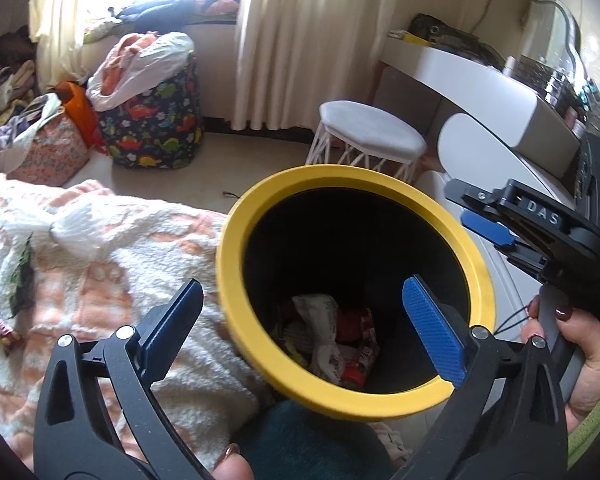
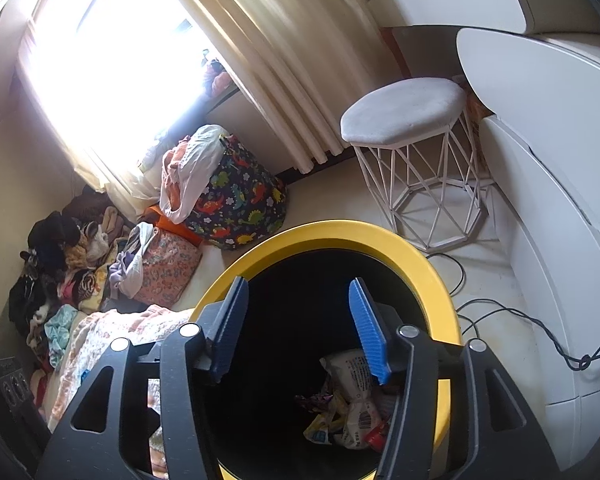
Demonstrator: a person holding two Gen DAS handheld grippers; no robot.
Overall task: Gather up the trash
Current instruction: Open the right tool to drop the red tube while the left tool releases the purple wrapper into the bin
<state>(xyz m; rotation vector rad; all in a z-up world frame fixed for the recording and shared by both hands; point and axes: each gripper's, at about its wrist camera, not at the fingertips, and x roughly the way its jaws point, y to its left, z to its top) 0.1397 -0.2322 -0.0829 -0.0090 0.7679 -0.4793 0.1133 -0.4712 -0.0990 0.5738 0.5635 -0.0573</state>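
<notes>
1 yellow-rimmed trash bin with a black interior sits beside the bed, its mouth tilted toward both cameras. Crumpled wrappers lie at its bottom: white, red and yellow pieces, too tangled to count. The left tool has its 2 blue fingers spread wide, 1 outside the rim and 1 over the bin mouth, with nothing between them. The right tool is over the bin mouth with its 2 fingers parted and empty; no pad presses on anything. Only the left wrist view shows the right tool from outside, with the hand holding its grip, plus 2 items on the blanket: 1 small candy wrapper and 1 dark green scrap. Both views show 1 white wire-frame stool, 1 dinosaur-print laundry bag, 1 pink patterned bag and cream curtains. Only the right wrist view shows the black cables on the floor and the clothes pile against the wall.
</notes>
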